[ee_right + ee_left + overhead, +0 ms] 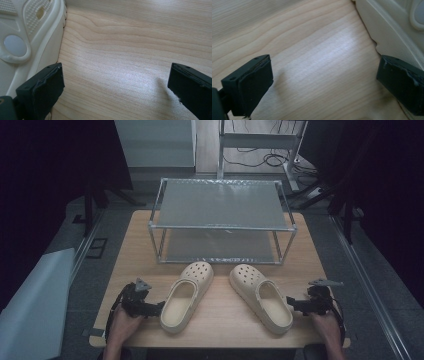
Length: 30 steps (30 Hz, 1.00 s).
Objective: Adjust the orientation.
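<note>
Two cream clog shoes lie on the wooden table [220, 315], toes pointing toward the rack. The left clog [187, 295] has my left gripper [159, 308] right beside its heel, jaws open, with bare wood between them. In the left gripper view the clog's side [387, 27] rises by the right jaw and my left gripper [324, 82] holds nothing. The right clog [261, 297] has my right gripper [292, 304] open at its outer side. In the right gripper view that clog [30, 37] sits at the left jaw, and the right gripper [116, 87] spans bare wood.
A two-level metal-framed shelf rack [222, 220] stands at the back of the table. A person's hands hold both grippers at the table's front edge. Beyond the table are dark floor, cables and a white stand [260, 142].
</note>
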{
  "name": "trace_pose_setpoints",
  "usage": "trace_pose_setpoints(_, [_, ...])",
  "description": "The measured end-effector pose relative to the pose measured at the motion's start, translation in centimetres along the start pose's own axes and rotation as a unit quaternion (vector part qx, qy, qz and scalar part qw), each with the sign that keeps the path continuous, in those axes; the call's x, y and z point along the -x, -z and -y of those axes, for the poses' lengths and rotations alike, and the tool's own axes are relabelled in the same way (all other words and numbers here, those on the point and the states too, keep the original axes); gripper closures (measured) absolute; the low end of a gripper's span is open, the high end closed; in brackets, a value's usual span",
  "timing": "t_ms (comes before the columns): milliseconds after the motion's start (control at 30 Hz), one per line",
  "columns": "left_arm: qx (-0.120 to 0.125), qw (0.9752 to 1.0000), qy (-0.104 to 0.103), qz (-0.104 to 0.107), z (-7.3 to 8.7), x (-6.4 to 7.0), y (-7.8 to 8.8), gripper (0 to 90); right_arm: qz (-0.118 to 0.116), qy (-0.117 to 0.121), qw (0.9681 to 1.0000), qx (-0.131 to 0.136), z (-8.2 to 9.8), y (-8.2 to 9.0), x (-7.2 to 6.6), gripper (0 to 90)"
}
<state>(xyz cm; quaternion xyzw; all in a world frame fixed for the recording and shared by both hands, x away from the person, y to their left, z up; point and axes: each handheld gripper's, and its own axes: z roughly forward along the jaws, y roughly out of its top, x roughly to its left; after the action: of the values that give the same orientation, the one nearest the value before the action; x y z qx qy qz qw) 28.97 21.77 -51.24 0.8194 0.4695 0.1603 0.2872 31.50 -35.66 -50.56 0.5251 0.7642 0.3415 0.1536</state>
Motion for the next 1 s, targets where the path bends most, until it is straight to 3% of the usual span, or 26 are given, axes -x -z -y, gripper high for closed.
trace_pose_setpoints(300, [-0.019,0.9995,-0.016,0.022,-0.3,1.5,0.0,0.4,-0.005,-0.006,1.0,-0.001,0.0,0.0,0.0,0.3])
trace_pose_setpoints(700, [-0.024,0.9989,-0.024,0.031,-0.3,3.1,0.0,0.0,-0.005,-0.006,1.0,-0.002,0.1,-0.1,0.1,0.3])
trace_pose_setpoints(933, [0.004,0.9999,-0.001,0.014,-0.6,2.4,1.1,0.0,-0.001,-0.007,1.0,0.001,0.1,0.1,0.2,0.3])
trace_pose_setpoints(1000, [0.015,0.9997,0.006,0.018,-0.7,2.3,1.5,0.0,0.0,-0.009,1.0,0.0,0.1,0.1,0.3,0.3])
